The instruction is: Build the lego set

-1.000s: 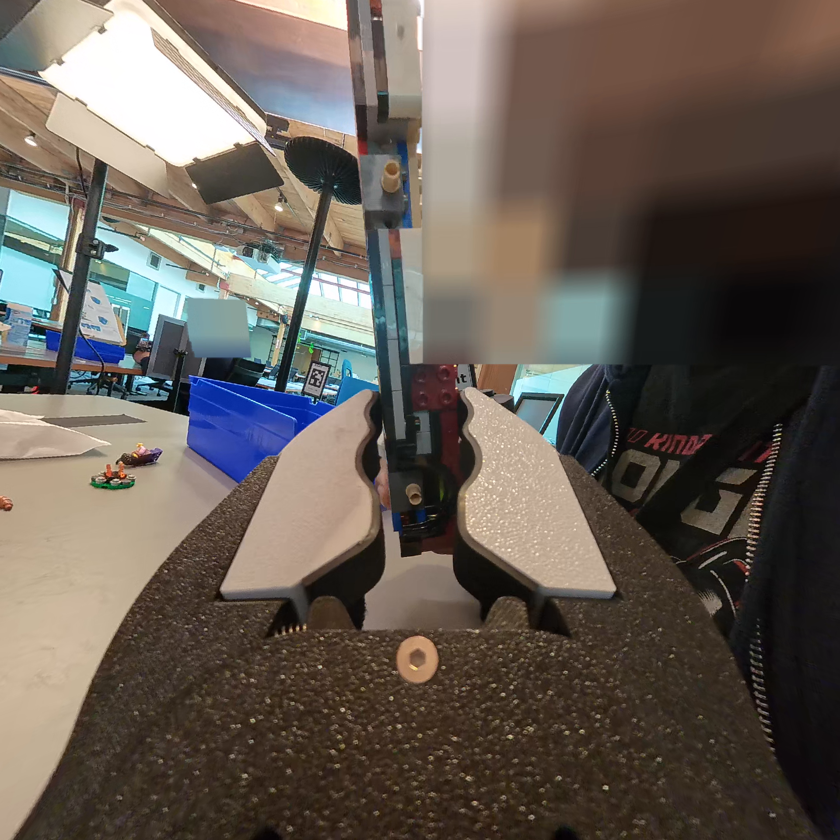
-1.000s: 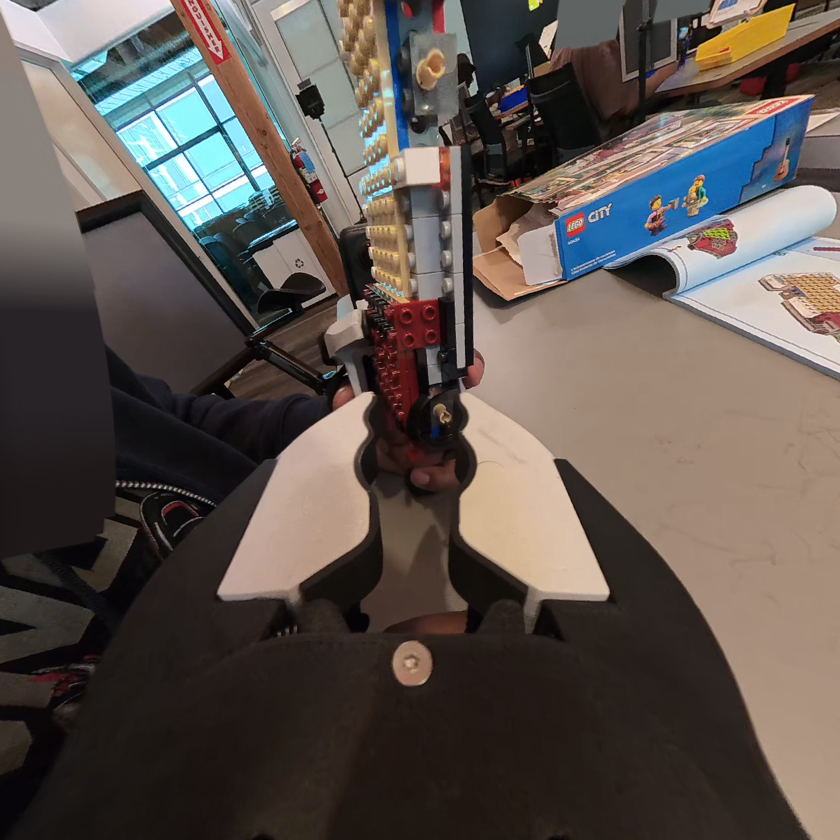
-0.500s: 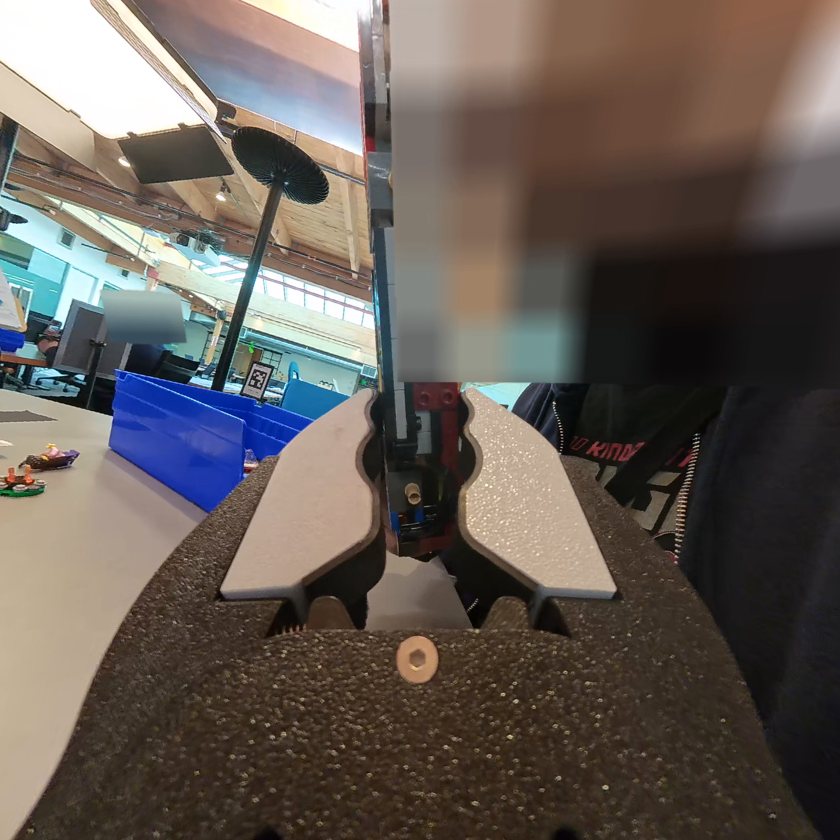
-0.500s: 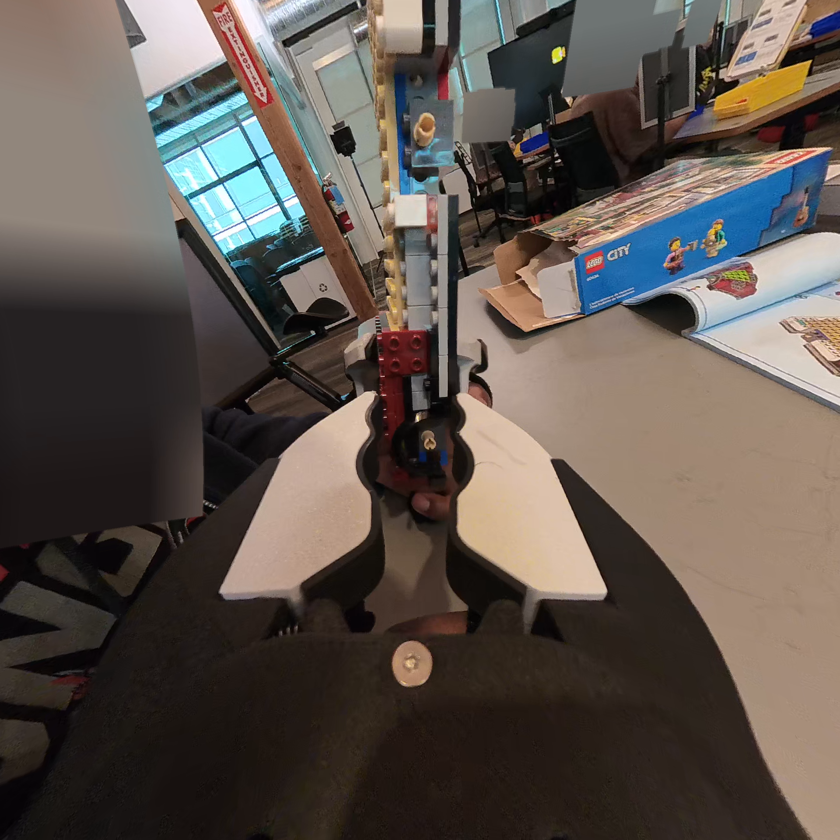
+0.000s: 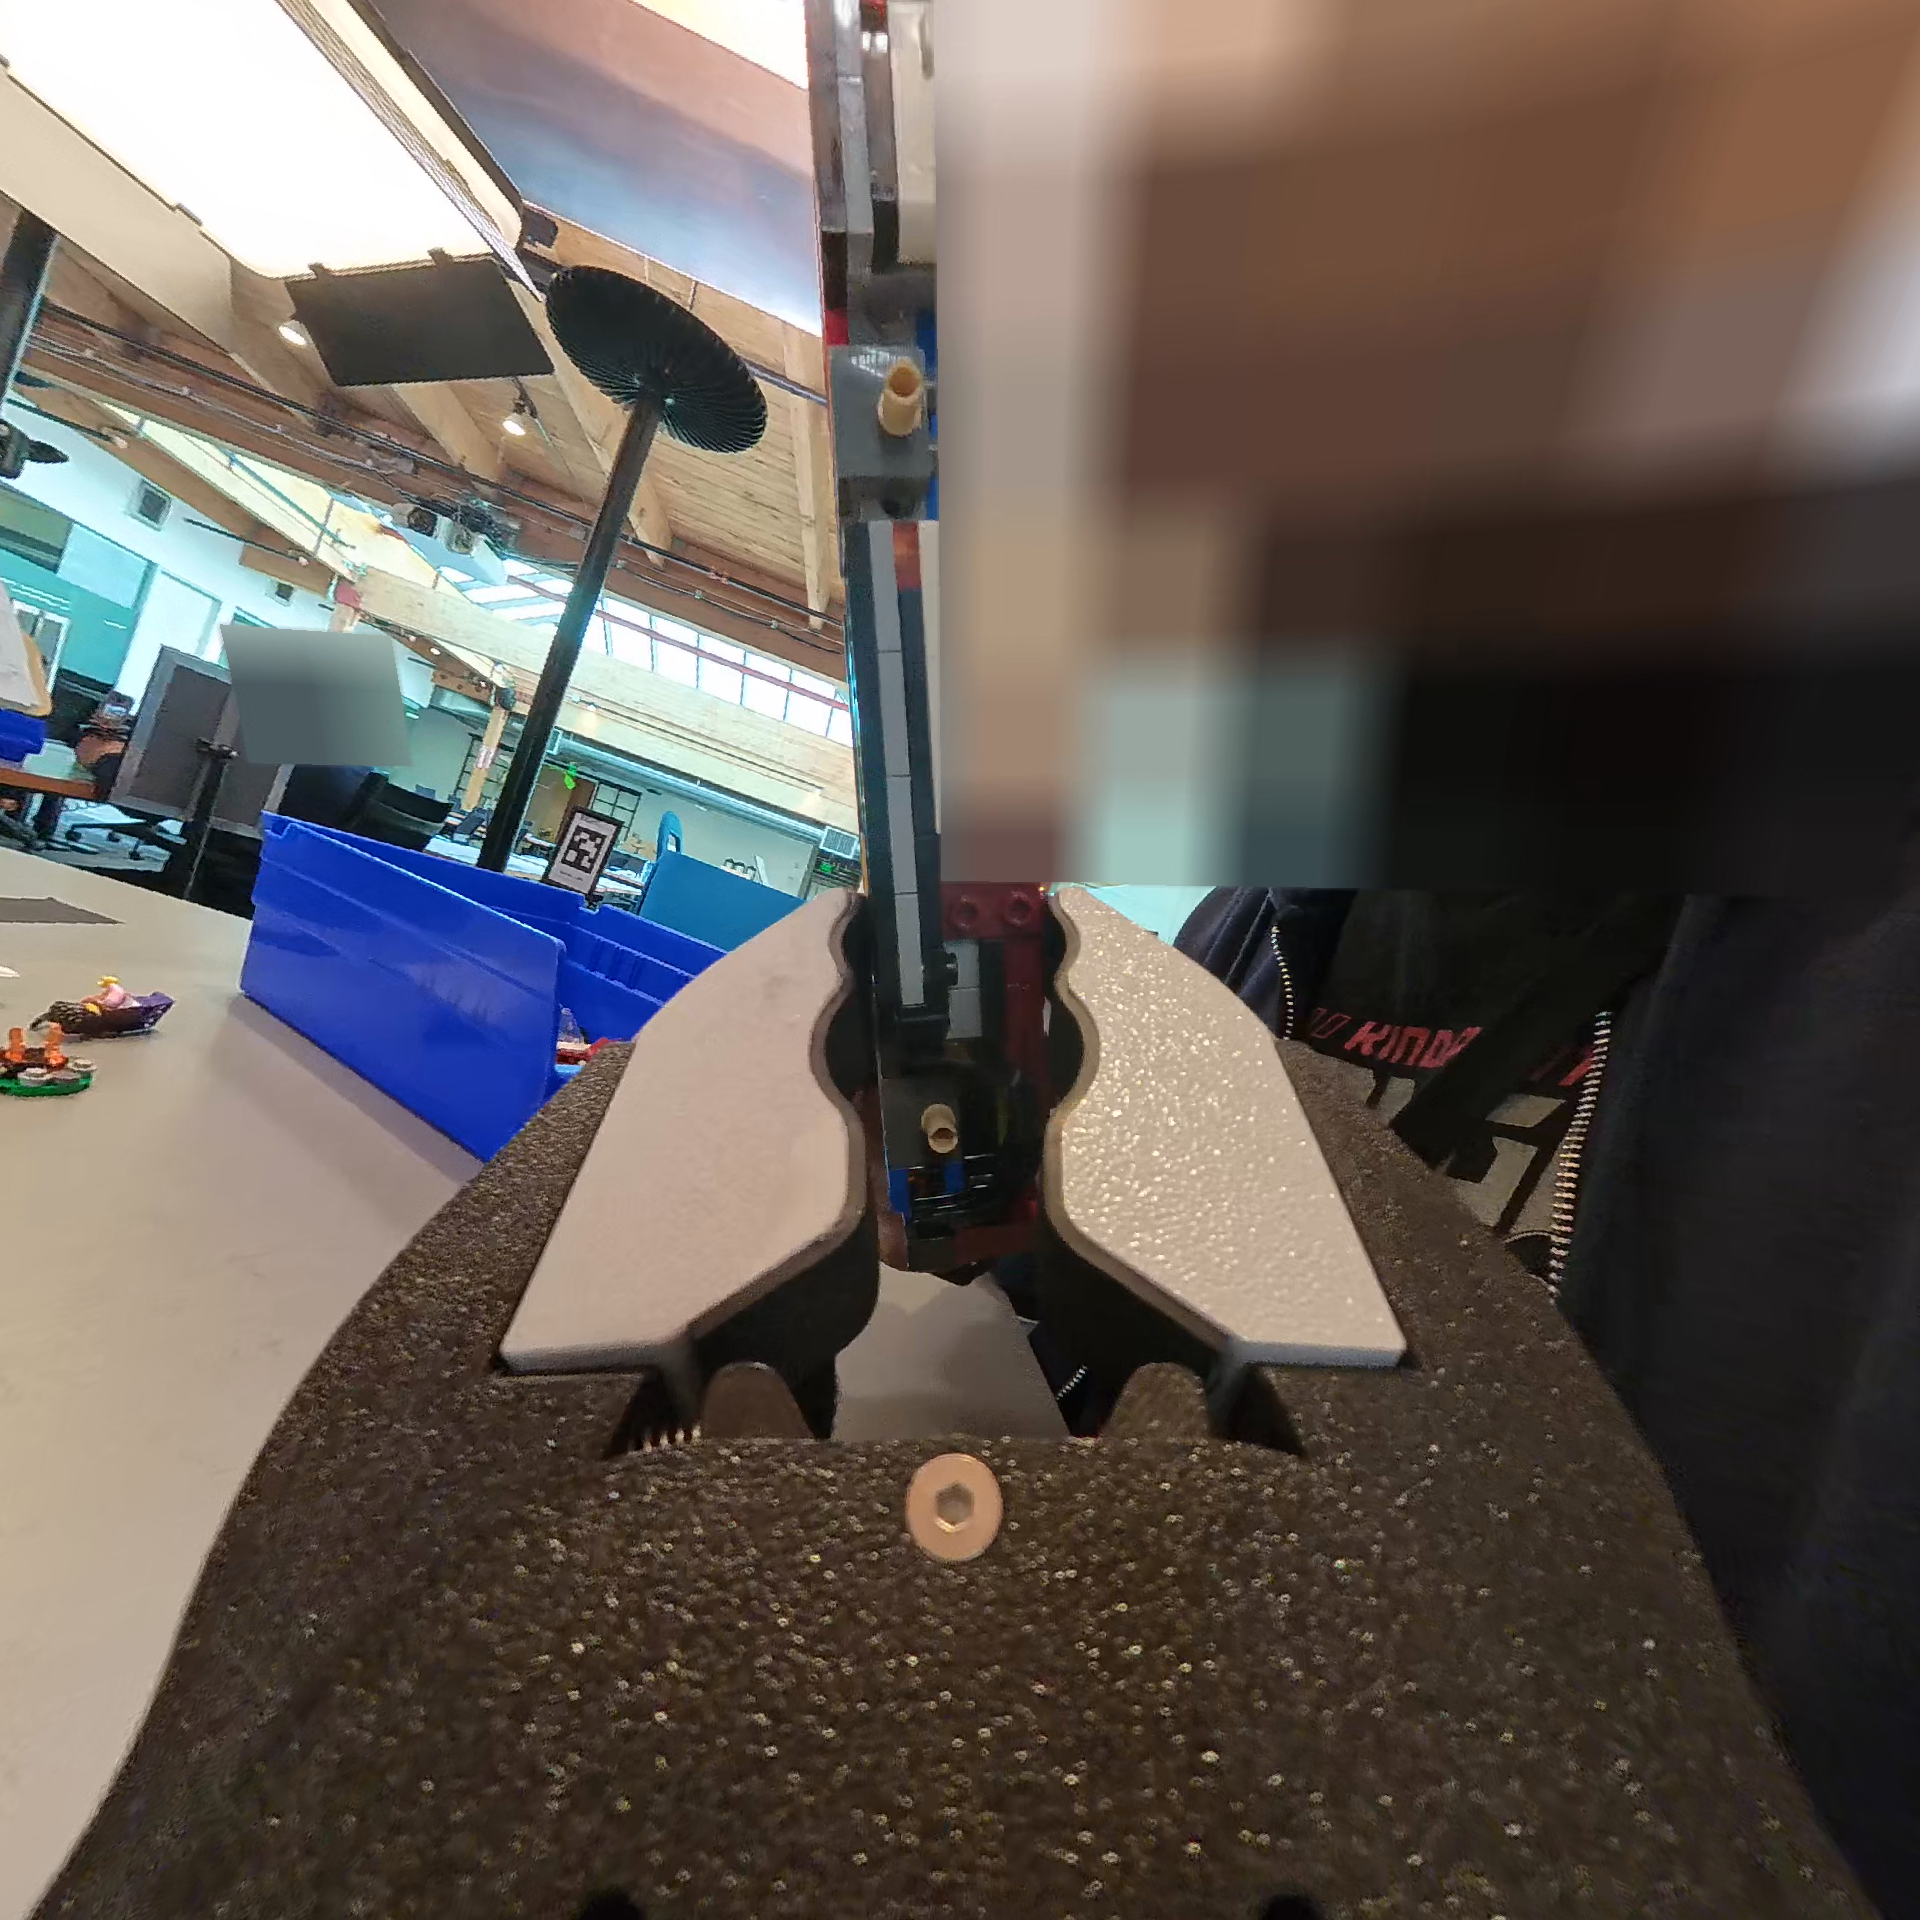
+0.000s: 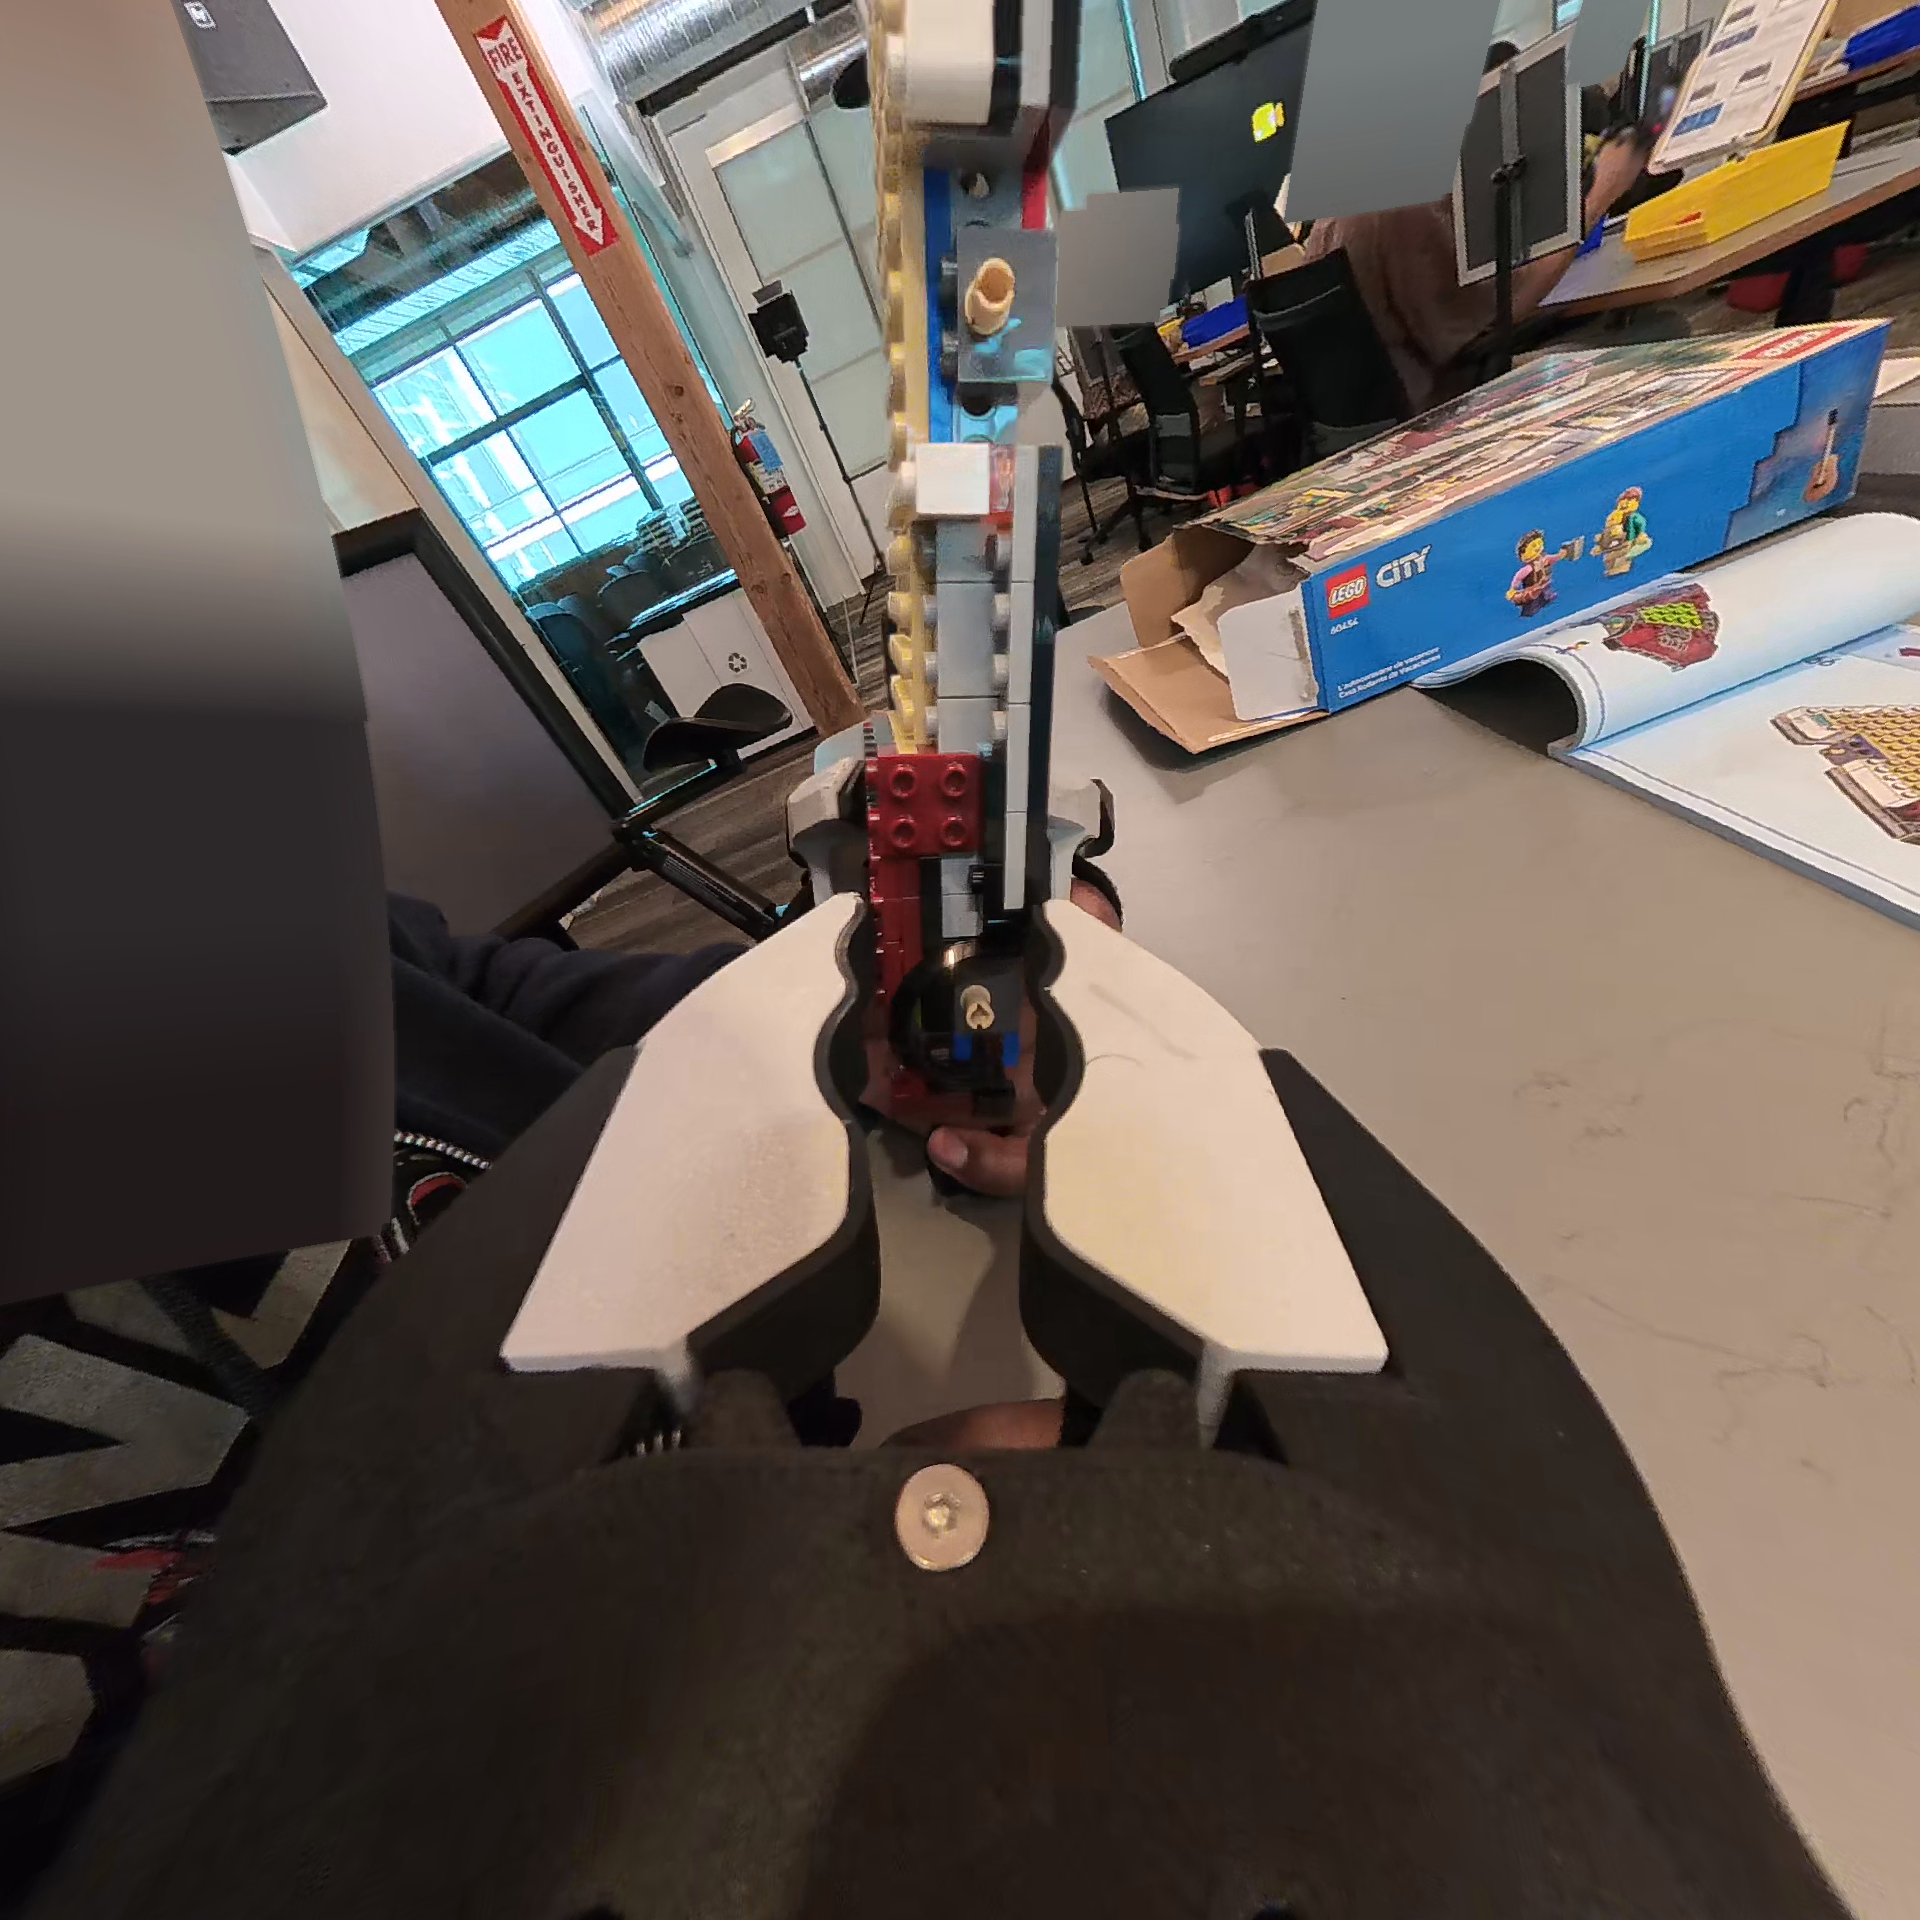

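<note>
A tall, flat brick model (image 6: 977, 623) of grey, black, dark red, blue and tan bricks stands upright in the air between both grippers. My right gripper (image 6: 948, 935) is shut on its lower end, pads pressing the dark red bricks and a black wheel (image 6: 961, 1013). My left gripper (image 5: 951, 935) is shut on the same lower end of the model (image 5: 899, 727) from the opposite side. Its grey fingertips (image 6: 821, 821) show behind the model in the right wrist view. A person's finger (image 6: 977, 1153) shows below the model.
A grey table (image 6: 1455, 1039) lies to the right with an open blue toy box (image 6: 1558, 540) and an instruction booklet (image 6: 1766, 707). The left wrist view shows a blue bin (image 5: 416, 977), small brick figures (image 5: 62, 1039), a black light stand (image 5: 582, 623) and a person's dark jacket (image 5: 1558, 1039). Both grippers' tips are close together, under 4 cm apart.
The model's black wheel end has slid deeper between my right pads, which closed a little. The left view swung sideways. Both grippers stay shut on the model.
</note>
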`<state>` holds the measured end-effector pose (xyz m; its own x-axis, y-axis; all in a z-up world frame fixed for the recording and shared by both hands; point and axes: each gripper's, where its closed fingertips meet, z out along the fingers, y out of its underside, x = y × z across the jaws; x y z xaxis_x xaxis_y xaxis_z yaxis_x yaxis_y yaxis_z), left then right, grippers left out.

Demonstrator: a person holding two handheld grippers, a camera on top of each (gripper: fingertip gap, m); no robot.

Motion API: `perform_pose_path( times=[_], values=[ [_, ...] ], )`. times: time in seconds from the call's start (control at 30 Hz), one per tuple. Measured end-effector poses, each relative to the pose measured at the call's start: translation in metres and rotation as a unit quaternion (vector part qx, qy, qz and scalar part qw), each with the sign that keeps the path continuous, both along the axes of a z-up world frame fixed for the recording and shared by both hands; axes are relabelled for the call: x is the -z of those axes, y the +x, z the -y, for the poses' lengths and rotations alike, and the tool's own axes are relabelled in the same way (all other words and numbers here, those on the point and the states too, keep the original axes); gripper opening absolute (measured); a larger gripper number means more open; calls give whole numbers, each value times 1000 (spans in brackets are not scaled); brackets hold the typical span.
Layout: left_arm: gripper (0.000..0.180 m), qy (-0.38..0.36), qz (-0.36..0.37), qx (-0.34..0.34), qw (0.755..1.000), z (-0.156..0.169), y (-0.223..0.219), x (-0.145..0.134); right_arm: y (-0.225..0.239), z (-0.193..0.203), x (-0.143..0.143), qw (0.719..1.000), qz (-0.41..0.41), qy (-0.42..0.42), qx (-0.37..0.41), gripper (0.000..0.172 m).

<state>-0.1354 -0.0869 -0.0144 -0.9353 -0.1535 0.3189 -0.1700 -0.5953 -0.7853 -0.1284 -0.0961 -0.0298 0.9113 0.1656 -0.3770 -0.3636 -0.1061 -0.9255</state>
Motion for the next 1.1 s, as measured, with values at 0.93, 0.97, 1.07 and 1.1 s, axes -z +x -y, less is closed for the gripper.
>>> perform_pose_path(
  times=[0.93, 0.97, 1.07, 1.1],
  values=[
    [32, -29, 8, -38, 999, -14, 4, -6, -1, -7, 8, 999, -28, -17, 23, 38],
    [32, -28, 12, -39, 999, -14, 3, -6, 0, -7, 7, 999, -30, -15, 26, 35],
    [32, -23, 17, -42, 999, -13, 2, -6, -1, -7, 6, 999, -29, -13, 25, 33],
    [32, -20, 18, -42, 999, -12, 2, -6, -1, -7, 6, 999, -29, -12, 25, 33]
  ],
)
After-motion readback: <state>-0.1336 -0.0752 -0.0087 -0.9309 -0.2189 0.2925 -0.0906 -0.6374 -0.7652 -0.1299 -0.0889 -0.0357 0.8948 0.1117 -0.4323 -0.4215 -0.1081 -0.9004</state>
